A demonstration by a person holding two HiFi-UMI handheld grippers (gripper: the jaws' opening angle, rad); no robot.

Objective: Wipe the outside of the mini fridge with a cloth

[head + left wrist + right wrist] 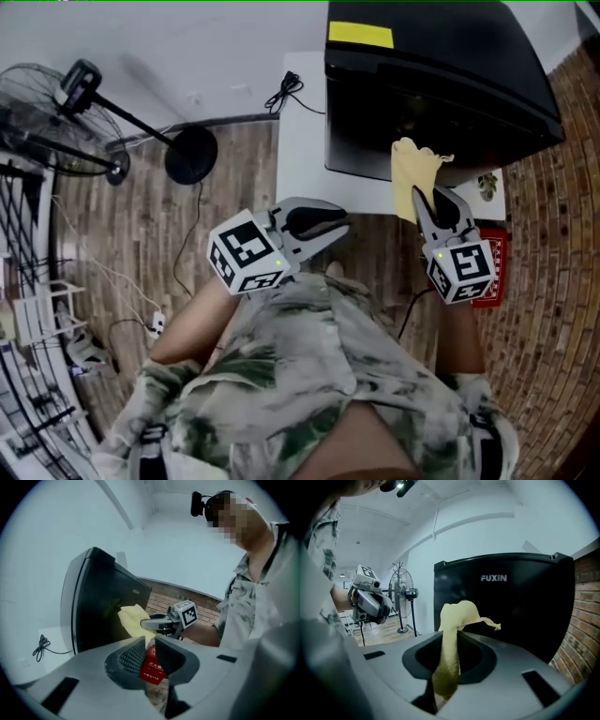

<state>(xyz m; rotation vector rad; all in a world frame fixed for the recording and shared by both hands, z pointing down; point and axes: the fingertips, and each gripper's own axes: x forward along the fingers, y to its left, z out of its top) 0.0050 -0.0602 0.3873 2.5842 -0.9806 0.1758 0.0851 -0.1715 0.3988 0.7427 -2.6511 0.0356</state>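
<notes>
White desk (302,141) carries the fridge (441,75); right gripper (429,199) pinches the cloth (411,169) by an end, so rubbing may tug it free; left gripper (342,225) gapes empty.

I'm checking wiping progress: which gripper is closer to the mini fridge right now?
Right. The right gripper holds the yellow cloth at the front of the mini fridge; the left gripper hangs farther back, off toward its left, holding nothing.

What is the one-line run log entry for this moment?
left gripper: jaws slightly apart, empty | right gripper: shut on yellow cloth | position: cloth at mini fridge front
</notes>
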